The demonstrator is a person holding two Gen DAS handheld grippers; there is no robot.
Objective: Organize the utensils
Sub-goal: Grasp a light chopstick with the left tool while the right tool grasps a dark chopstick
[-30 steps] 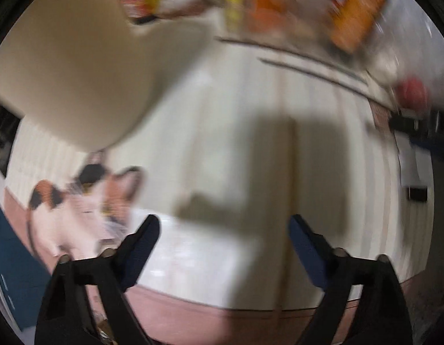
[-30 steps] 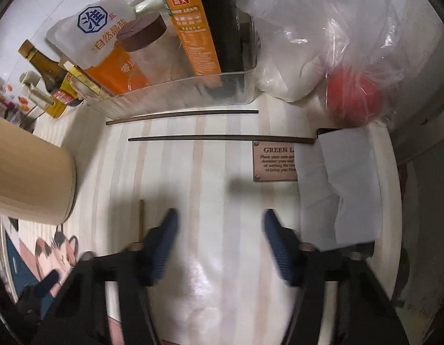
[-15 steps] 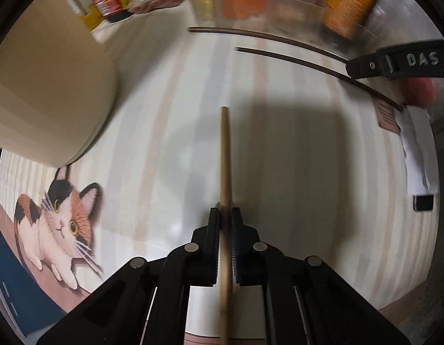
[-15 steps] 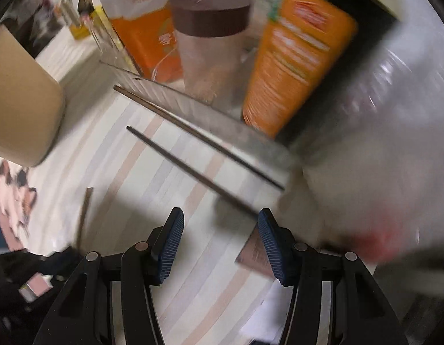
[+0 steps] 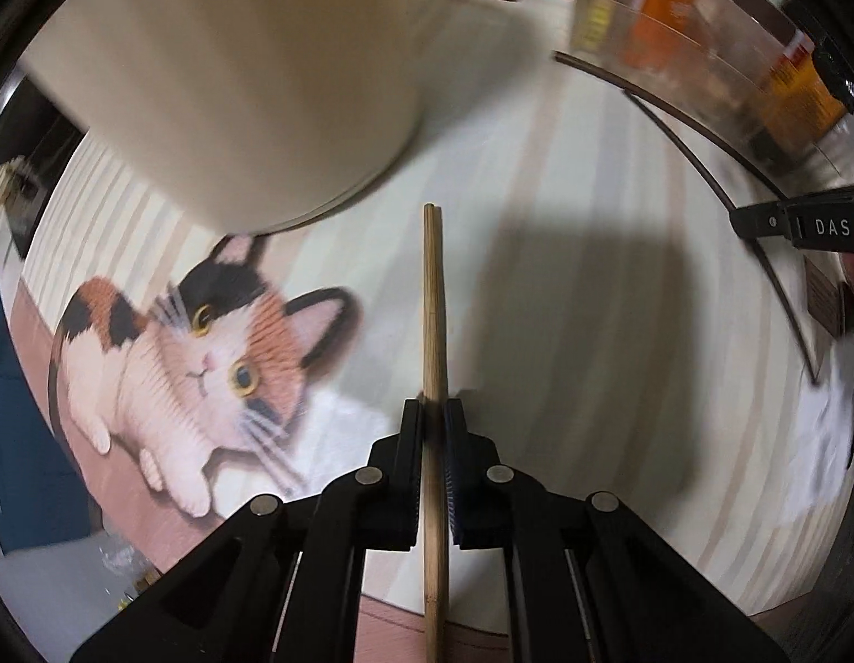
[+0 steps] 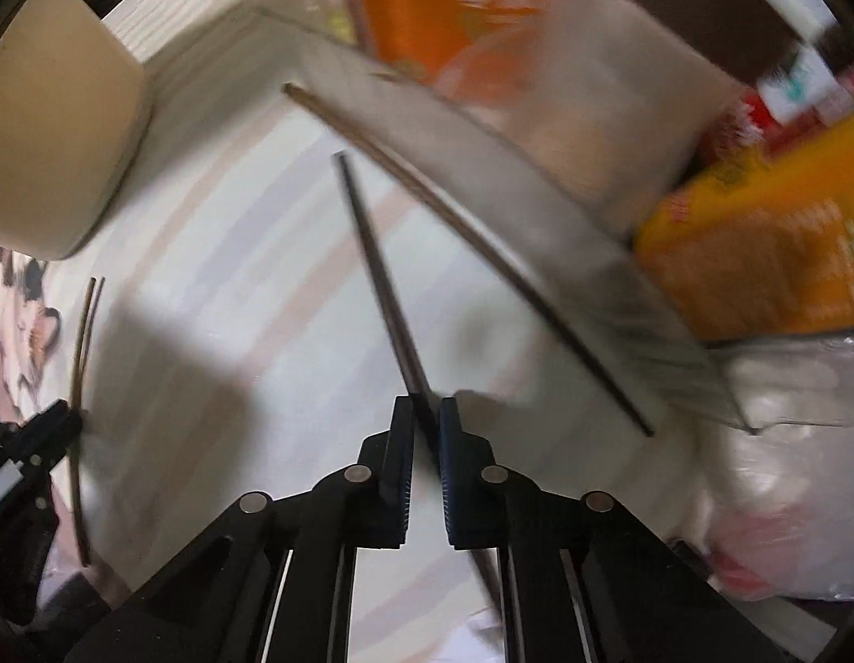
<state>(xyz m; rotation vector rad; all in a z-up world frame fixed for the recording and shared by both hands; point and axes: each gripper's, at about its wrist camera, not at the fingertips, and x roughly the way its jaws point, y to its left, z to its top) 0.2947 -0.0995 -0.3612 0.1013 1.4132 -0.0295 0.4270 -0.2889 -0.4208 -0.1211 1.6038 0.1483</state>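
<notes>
My left gripper (image 5: pixel 433 406) is shut on light wooden chopsticks (image 5: pixel 432 298) that point forward, held above the striped mat (image 5: pixel 592 331). The beige cylinder holder (image 5: pixel 233 83) stands just ahead to the left. My right gripper (image 6: pixel 426 406) is shut on a dark chopstick (image 6: pixel 377 271) that points ahead and left. A second dark chopstick (image 6: pixel 460 226) lies along the clear bin. In the right wrist view the left gripper (image 6: pixel 40 442) with its wooden chopsticks (image 6: pixel 84 331) shows at far left. In the left wrist view the right gripper's arm (image 5: pixel 802 224) shows at right, by both dark chopsticks (image 5: pixel 703 177).
A clear bin (image 6: pixel 537 138) holds orange packets and jars at the back. A white plastic bag (image 6: pixel 786 469) with something red lies at right. The mat has a calico cat print (image 5: pixel 206 353). White paper (image 5: pixel 830 442) lies at the right edge.
My right gripper has shut on the nearer dark chopstick. My left gripper has carried the wooden chopsticks left, closer to the beige holder.
</notes>
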